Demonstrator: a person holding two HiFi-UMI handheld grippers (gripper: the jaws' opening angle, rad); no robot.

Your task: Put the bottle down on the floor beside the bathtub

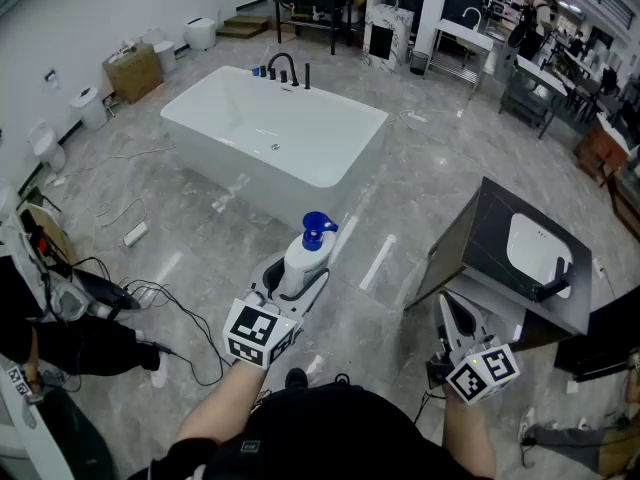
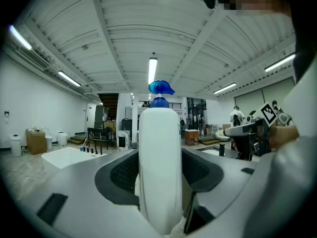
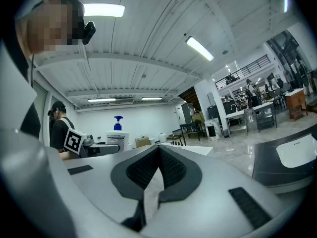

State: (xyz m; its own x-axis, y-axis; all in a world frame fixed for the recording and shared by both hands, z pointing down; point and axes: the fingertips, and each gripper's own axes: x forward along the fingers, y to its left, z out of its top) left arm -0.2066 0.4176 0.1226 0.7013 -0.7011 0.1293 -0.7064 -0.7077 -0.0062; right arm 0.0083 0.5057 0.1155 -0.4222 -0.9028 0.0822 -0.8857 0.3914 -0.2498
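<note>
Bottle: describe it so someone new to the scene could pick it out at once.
Find the big white bathtub in mid-room. On its near side, the left gripper holds the bottle upright between its jaws. It has a white body and a blue pump top, while the right gripper beside it is shut and empty.

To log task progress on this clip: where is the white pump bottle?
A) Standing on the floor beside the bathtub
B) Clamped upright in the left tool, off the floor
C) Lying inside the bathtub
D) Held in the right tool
B: the left gripper view shows the bottle upright between the pads of the left tool, and the head view shows it held above the floor, short of the bathtub; the right tool is shut and empty.
</note>
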